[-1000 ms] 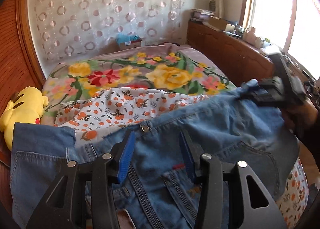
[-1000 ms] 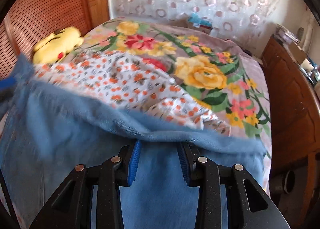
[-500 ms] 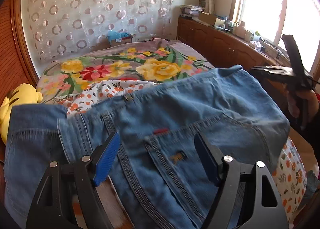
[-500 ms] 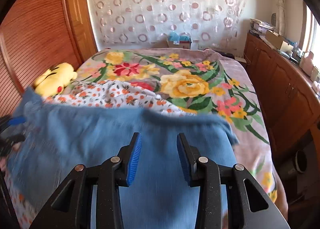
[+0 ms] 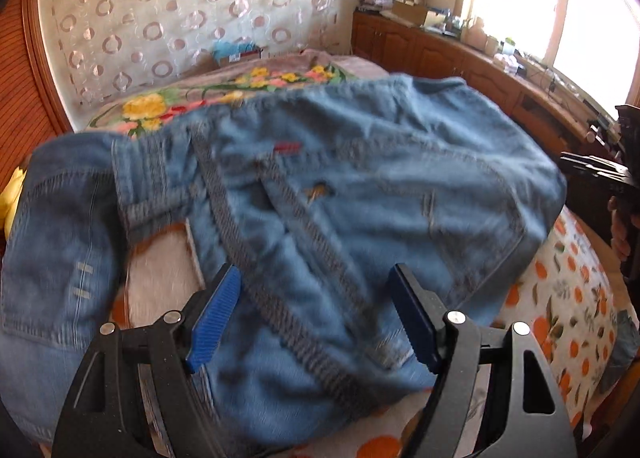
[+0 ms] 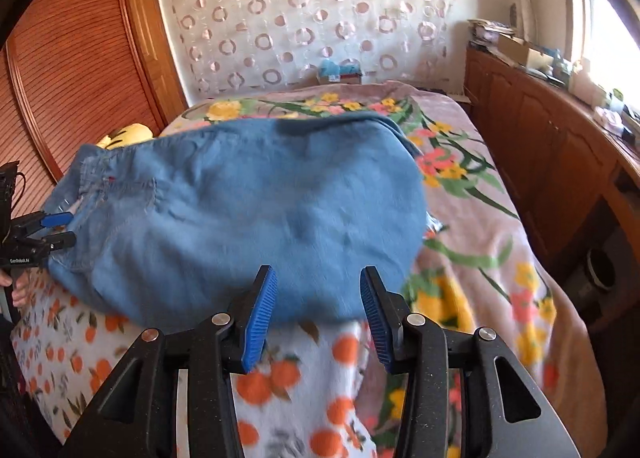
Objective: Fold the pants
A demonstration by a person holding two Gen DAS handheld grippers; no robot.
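- Jeans (image 5: pixel 360 194) are lying in a loose heap on the bed, resting on an orange-print blanket (image 6: pixel 280 378) that is covering the near end.
- The left gripper (image 5: pixel 316 314) is hovering over the seams and pocket at 6 o'clock in its own view, its blue pads spread wide and not pinching the denim.
- The right gripper (image 6: pixel 318 316) is hanging at 6 o'clock just past the heap's near edge; its jaws have just been opening, with nothing between them.
- A floral bedspread (image 6: pixel 460 186) is stretching toward 12 o'clock behind the jeans.
- A yellow plush toy (image 6: pixel 126 134) is peeking out at 10 o'clock.
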